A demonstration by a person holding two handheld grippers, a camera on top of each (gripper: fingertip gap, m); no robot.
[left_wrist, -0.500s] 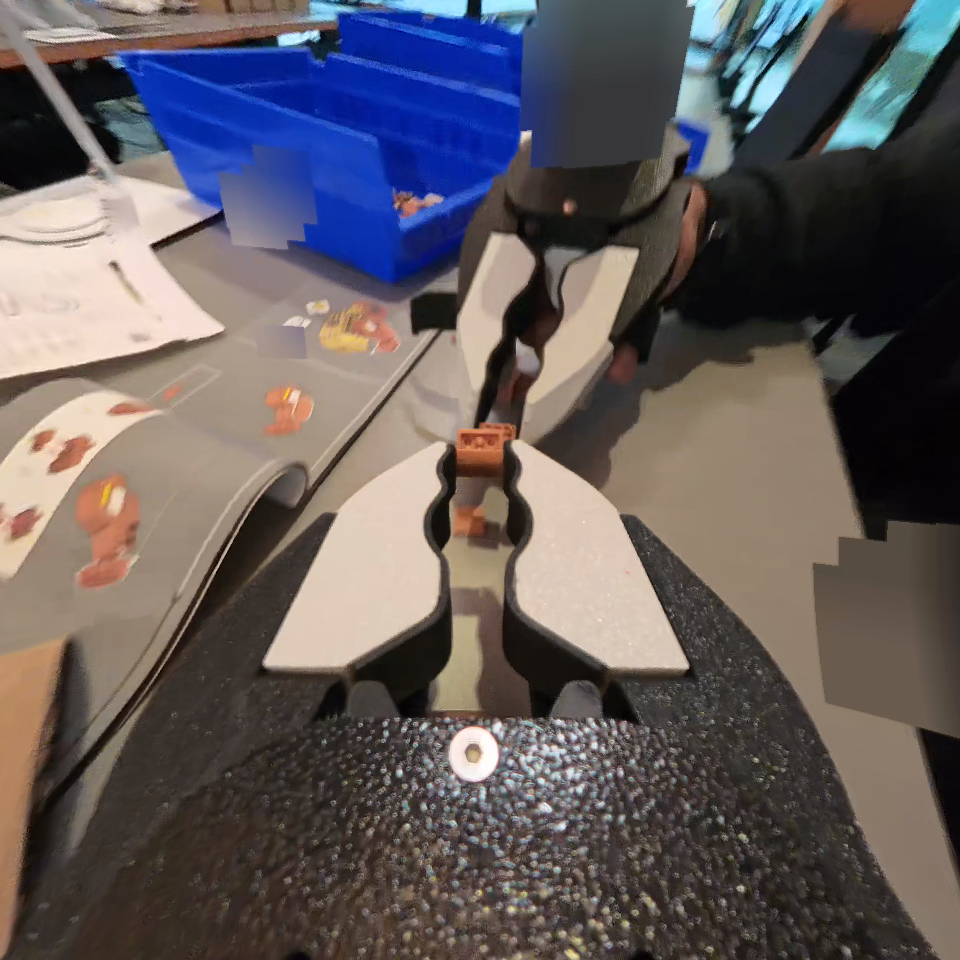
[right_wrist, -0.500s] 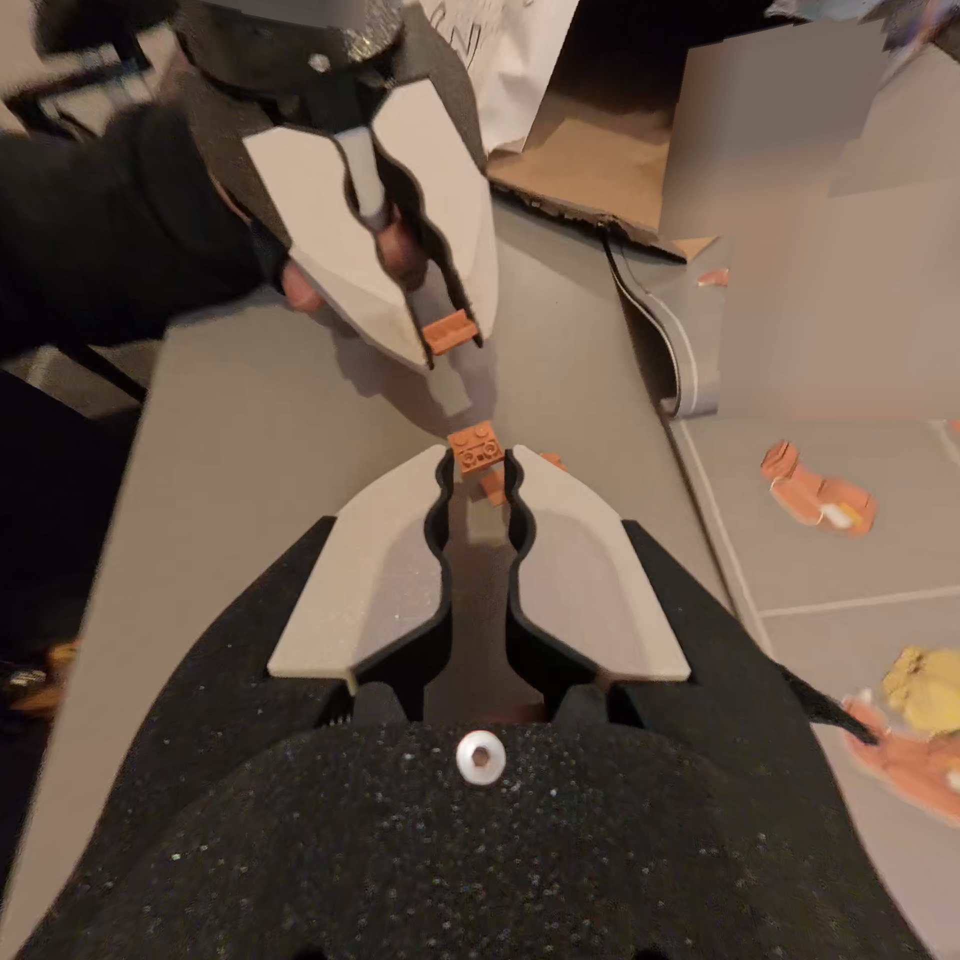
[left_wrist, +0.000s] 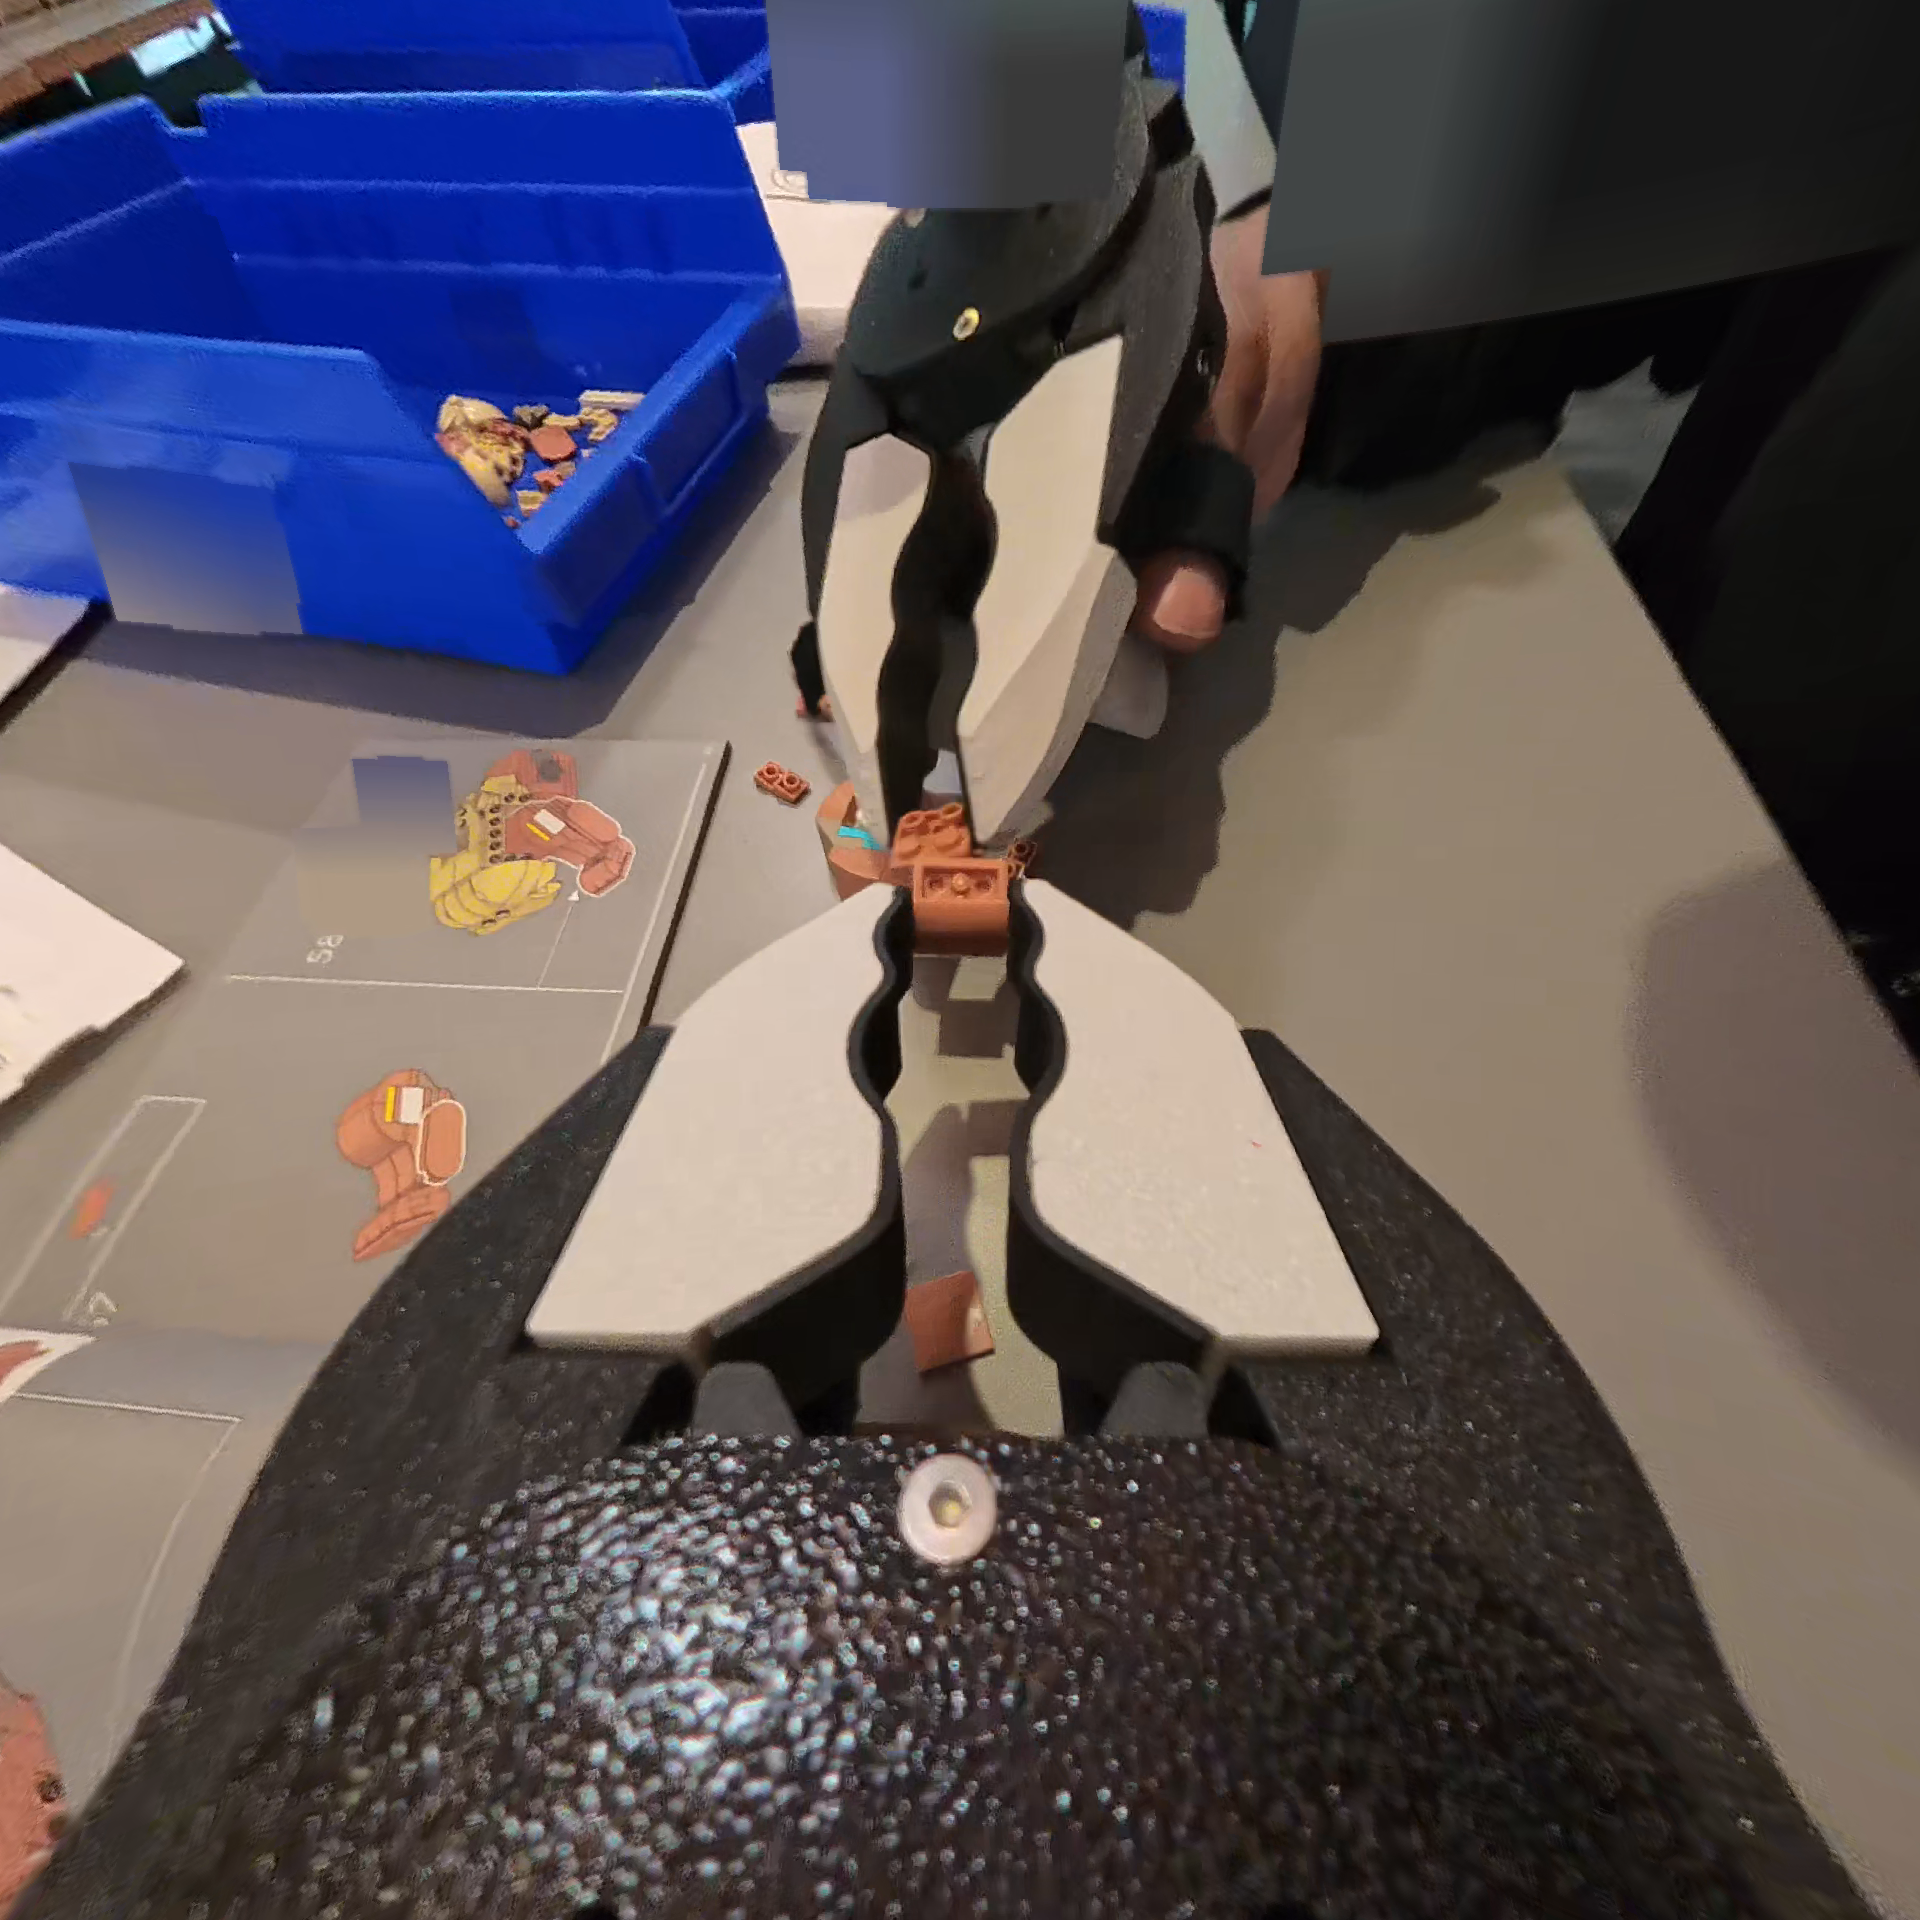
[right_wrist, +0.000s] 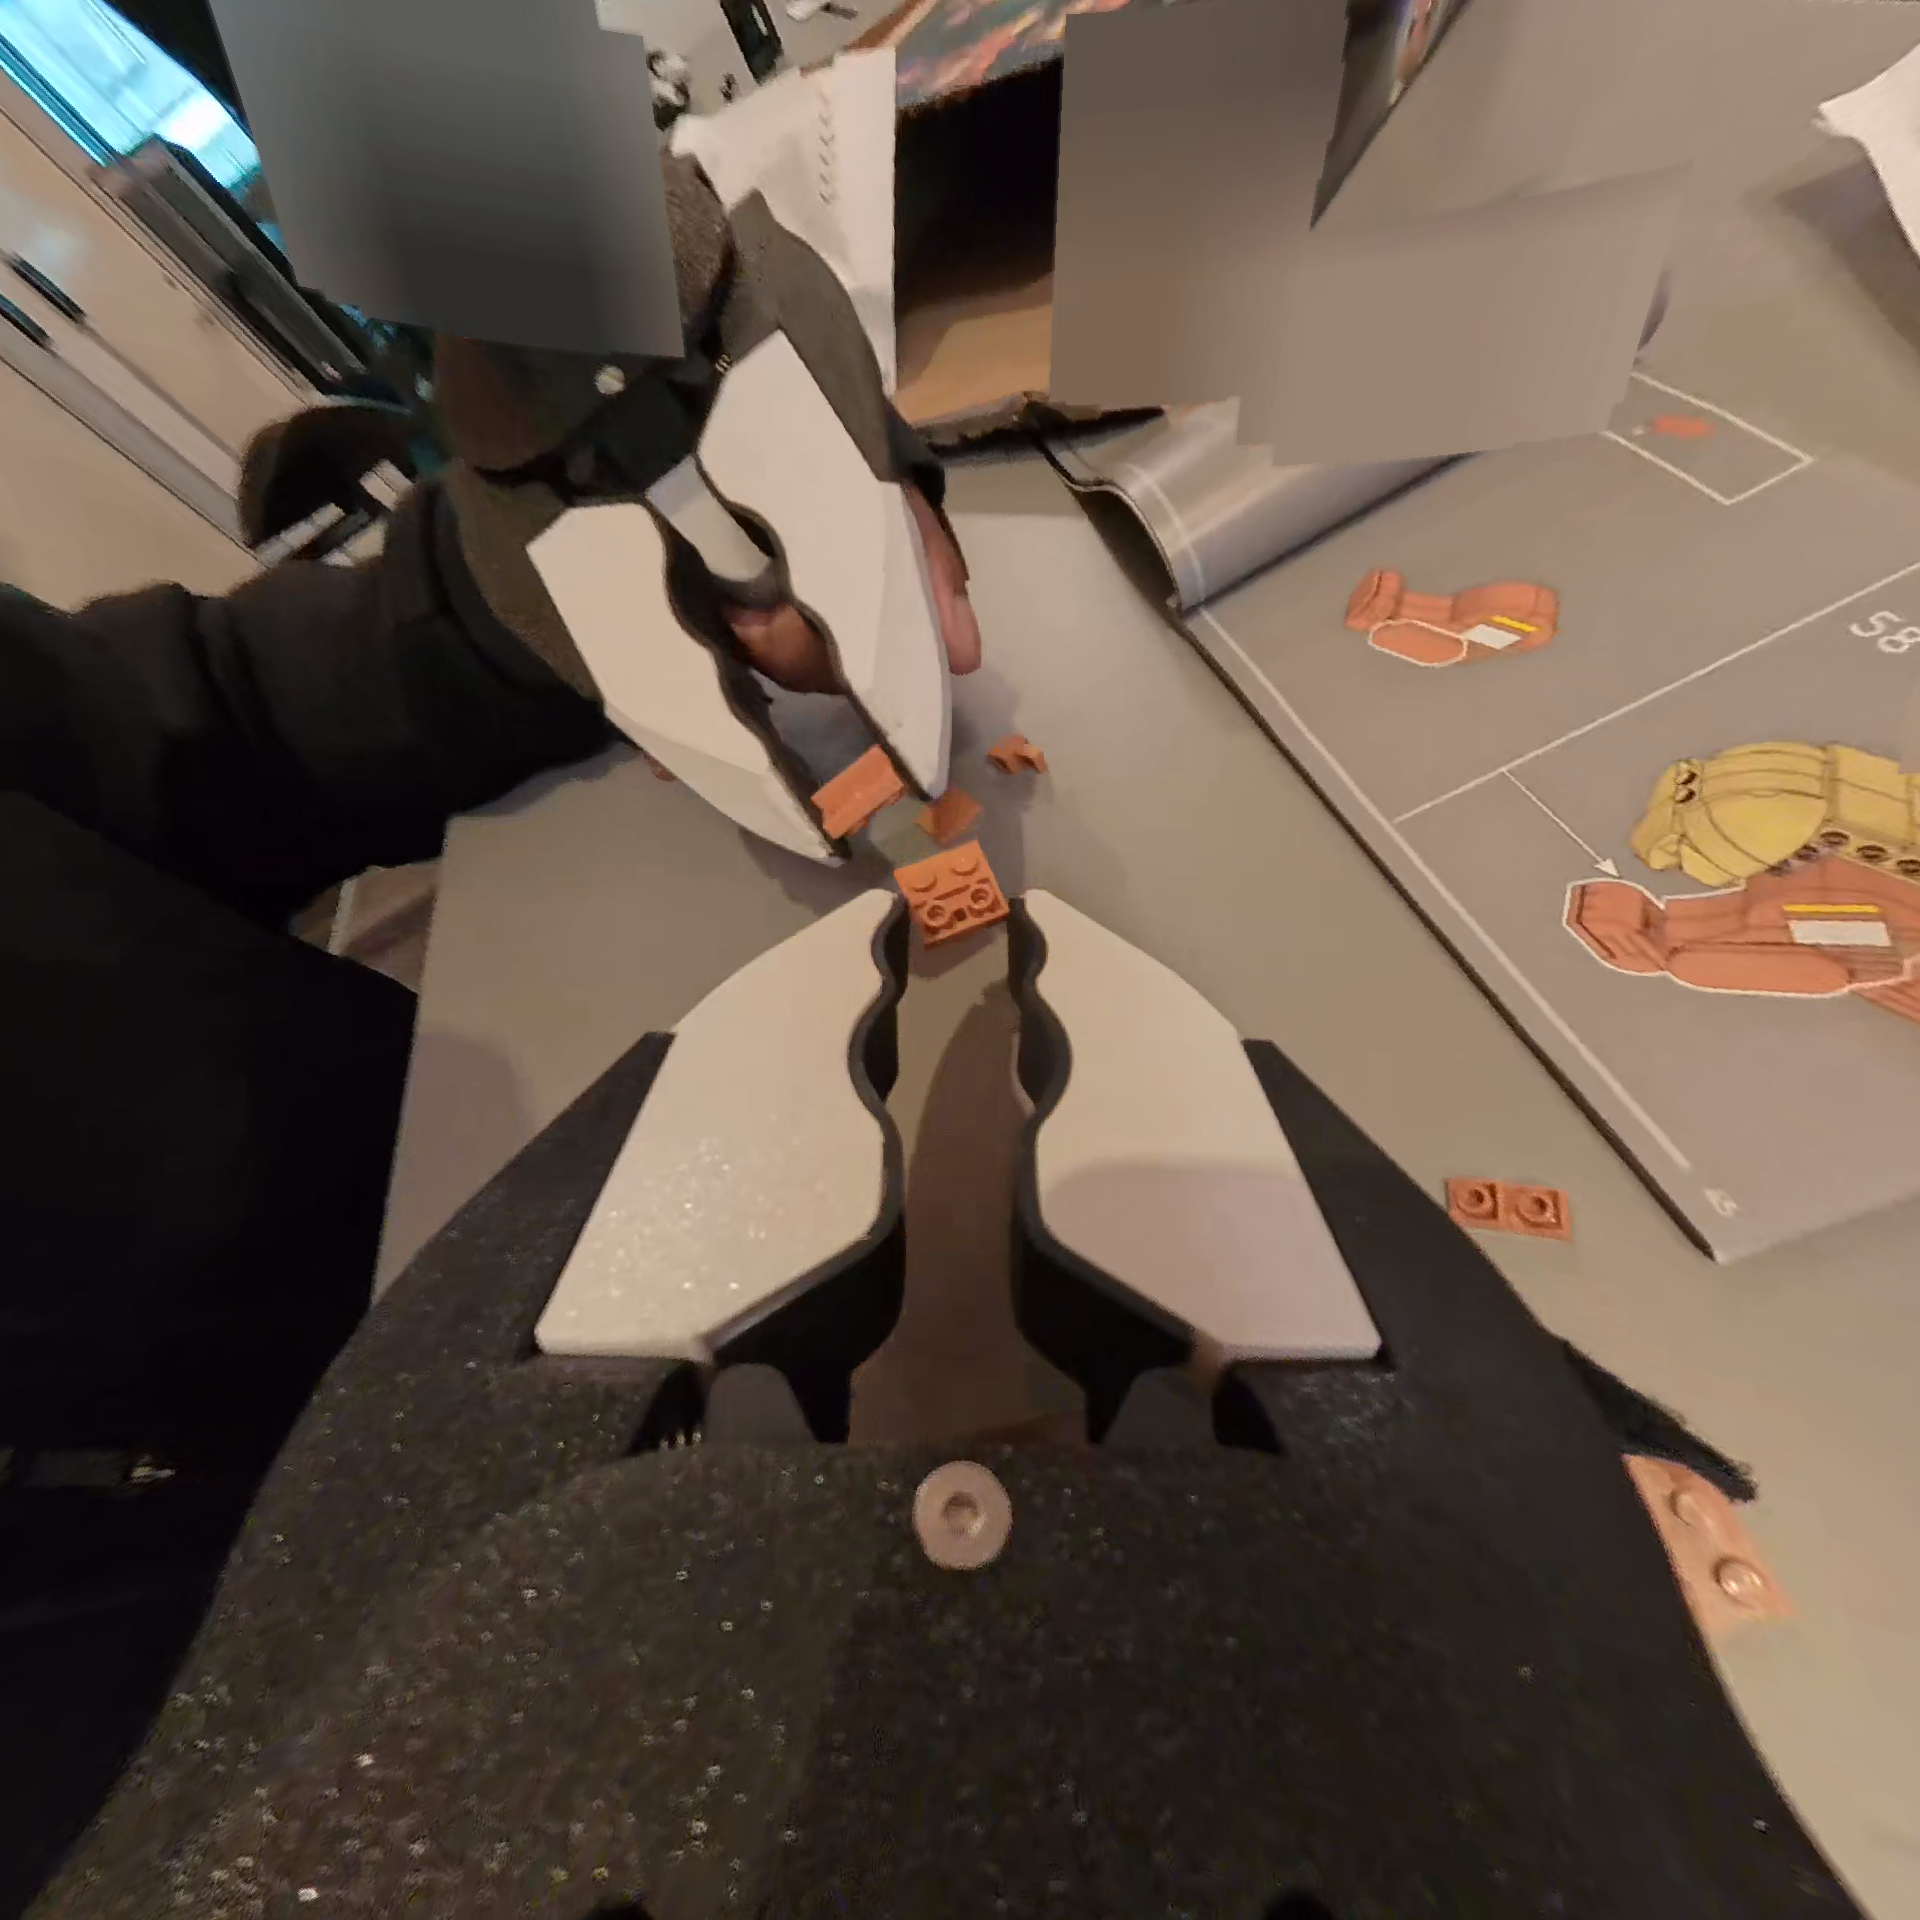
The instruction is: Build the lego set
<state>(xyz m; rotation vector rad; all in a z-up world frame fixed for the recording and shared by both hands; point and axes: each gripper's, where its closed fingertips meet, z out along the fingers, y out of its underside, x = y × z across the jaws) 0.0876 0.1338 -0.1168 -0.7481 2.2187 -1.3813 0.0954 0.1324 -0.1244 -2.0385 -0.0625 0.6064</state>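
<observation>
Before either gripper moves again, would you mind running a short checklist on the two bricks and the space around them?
1. Left gripper grips a brown brick at its fingertips: ok.
2. Right gripper grips a small orange-brown brick at its tips: ok.
3. The two held bricks are close together but apart: ok, the right wrist view shows a gap.
4. Bricks squarely aligned for joining: not ok, they sit at different angles.
5. Table below free of clutter: not ok, loose brown pieces lie under the tips.
6. Instruction booklet lies open beside them: ok.
</observation>
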